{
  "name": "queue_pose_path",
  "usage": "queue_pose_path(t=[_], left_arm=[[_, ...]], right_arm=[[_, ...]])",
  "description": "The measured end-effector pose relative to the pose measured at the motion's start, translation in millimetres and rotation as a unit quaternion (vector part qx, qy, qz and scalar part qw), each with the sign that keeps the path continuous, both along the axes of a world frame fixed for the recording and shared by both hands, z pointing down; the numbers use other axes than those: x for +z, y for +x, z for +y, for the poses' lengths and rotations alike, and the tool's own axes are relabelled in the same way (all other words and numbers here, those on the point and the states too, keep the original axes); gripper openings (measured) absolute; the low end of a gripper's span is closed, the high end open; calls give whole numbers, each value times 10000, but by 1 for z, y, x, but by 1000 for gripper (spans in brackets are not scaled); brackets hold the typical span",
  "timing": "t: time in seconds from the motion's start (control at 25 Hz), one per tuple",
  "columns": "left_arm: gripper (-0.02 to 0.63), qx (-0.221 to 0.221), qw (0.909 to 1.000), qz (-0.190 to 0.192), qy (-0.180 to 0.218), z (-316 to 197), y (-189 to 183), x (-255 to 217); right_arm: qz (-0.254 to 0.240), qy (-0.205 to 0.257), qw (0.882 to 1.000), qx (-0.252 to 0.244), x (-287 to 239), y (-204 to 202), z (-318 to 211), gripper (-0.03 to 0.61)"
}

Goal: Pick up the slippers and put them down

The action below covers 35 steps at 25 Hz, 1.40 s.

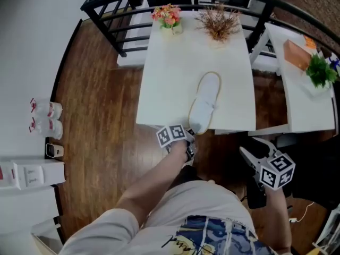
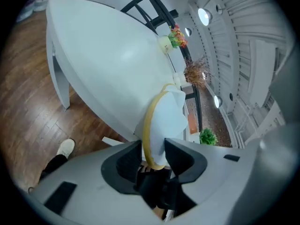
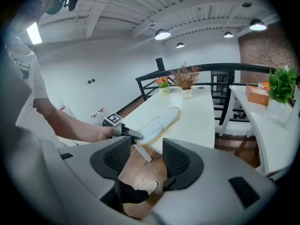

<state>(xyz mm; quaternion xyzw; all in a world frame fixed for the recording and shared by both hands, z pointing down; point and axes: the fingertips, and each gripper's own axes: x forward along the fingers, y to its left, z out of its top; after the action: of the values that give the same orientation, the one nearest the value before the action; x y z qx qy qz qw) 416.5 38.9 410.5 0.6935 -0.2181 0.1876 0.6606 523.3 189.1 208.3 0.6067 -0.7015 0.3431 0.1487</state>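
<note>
My left gripper (image 2: pixel 153 156) clamps the white slipper (image 1: pixel 206 101) lying at the white table's (image 1: pixel 170 68) near edge; my right gripper (image 3: pixel 146 162) hangs spread and empty above the wooden floor (image 1: pixel 101 121)

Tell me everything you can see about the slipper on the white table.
The slipper is white, soft and cloth-like, with a tan-yellow trim round its sole. It is a single open-backed slipper: a flat heel part at the far end, a covered toe part nearer the person. It lies lengthwise on the white table, with its toe end at the table's near edge. The left gripper is closed on that end; nothing else touches it.
</note>
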Motion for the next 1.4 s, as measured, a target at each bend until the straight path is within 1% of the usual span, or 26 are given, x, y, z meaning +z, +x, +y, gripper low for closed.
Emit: queue_pose_path(t=[0.08, 0.24, 0.32, 0.52, 0.64, 0.8, 0.92, 1.04, 1.16, 1.28, 1.4], left_arm=[[100, -26, 9999, 105, 29, -2, 0, -8], [51, -34, 9993, 330, 198, -12, 10, -24], [43, 1, 9986, 390, 369, -20, 12, -33], [35, 180, 9933, 587, 975, -41, 9, -64], [34, 163, 9902, 719, 1189, -56, -2, -78], [34, 18, 9853, 916, 1441, -72, -26, -100], [34, -219, 9803, 965, 1707, -83, -53, -117], [34, -538, 9734, 952, 2014, -91, -92, -138], [34, -996, 9661, 894, 2207, -95, -146, -162], [34, -1458, 9580, 774, 2344, -87, -204, -180], [34, -1732, 9492, 679, 2540, -78, -250, -193]], right_arm=[[-16, 8, 10000, 21, 0, -1, -3, 229], [-45, 0, 10000, 86, 2, -1, -8, 224], [-37, -7, 10000, 86, 2, -5, -10, 224], [-27, 22, 10000, 77, 2, -14, -21, 224], [-28, 66, 10000, 51, 2, -23, -30, 224], [-31, 121, 9999, -25, 4, -41, -36, 224], [-37, 119, 9995, -279, 8, -60, -35, 224], [-23, 121, 9982, -585, 7, -77, -30, 224], [1, 207, 9961, -856, -6, -100, -27, 216], [-16, 286, 9934, -1113, -16, -123, -15, 216], [-38, 322, 9910, -1298, -14, -139, -2, 216]])
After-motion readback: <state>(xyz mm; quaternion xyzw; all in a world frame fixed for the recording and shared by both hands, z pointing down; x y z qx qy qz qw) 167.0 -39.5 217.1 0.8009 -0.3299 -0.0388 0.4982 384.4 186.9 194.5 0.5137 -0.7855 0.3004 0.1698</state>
